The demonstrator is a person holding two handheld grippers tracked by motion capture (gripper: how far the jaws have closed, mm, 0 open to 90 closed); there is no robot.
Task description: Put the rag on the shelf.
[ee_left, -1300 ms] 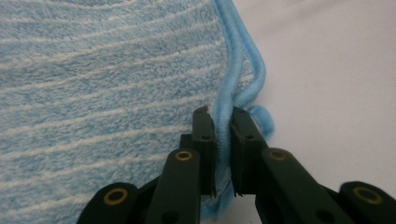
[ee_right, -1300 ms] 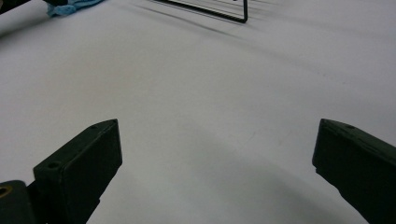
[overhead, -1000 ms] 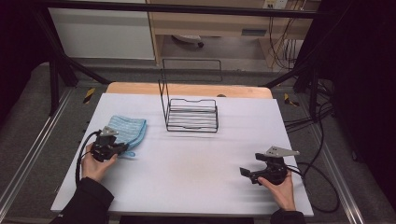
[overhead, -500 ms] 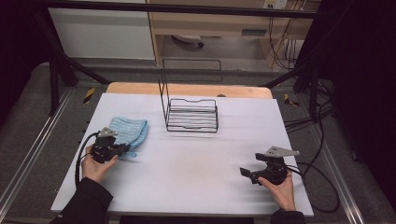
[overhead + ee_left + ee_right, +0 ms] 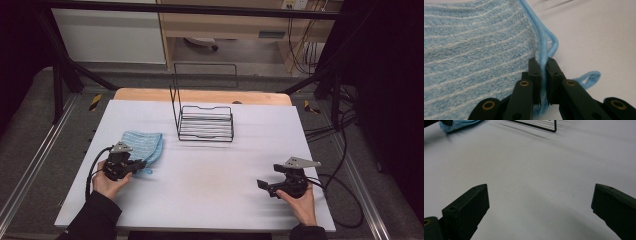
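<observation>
The left tongs are clenched on the piped hem of a light blue striped cloth, with the folded edge pinched between the two black jaws. A small hanging loop sticks out from the hem just beside the jaws. In the high view, the left tongs grip the near right corner of the cloth, which lies flat on the left half of the white desk. Its long axis runs from that gripped corner away and leftward, toward the far left of the desk. The right tongs rest low on the near right of the desk, well apart from the cloth, released, jaws wide with nothing between them. A black wire rack stands beyond, near the desk's far middle.
</observation>
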